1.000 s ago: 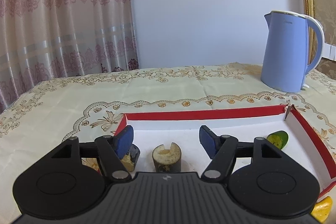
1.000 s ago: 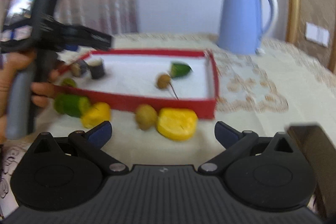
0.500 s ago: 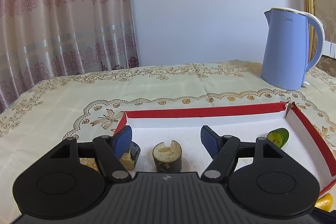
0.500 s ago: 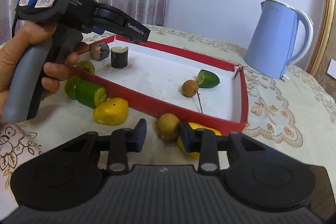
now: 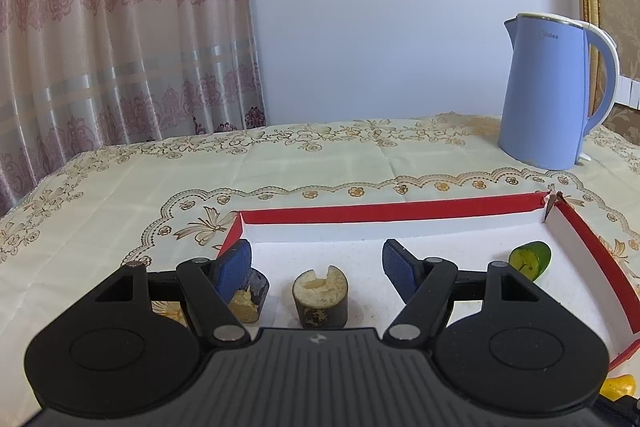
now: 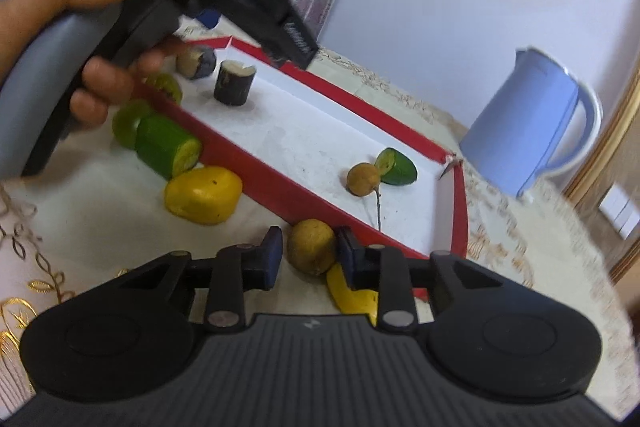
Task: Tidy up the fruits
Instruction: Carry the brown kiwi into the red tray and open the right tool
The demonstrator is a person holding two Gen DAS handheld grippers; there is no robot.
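While four fruit pieces lie in the red tray (image 6: 312, 205), the right gripper (image 6: 310, 253), spread wide a second ago, now pinches one brown fruit (image 6: 311, 246) at lower centre.

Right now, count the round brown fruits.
2. One brown fruit lies in the red tray beside the green half; another sits outside it, clamped in the right gripper.

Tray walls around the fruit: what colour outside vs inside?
The shallow cardboard tray is red outside and on the rim, white inside. The right wrist view shows it best.
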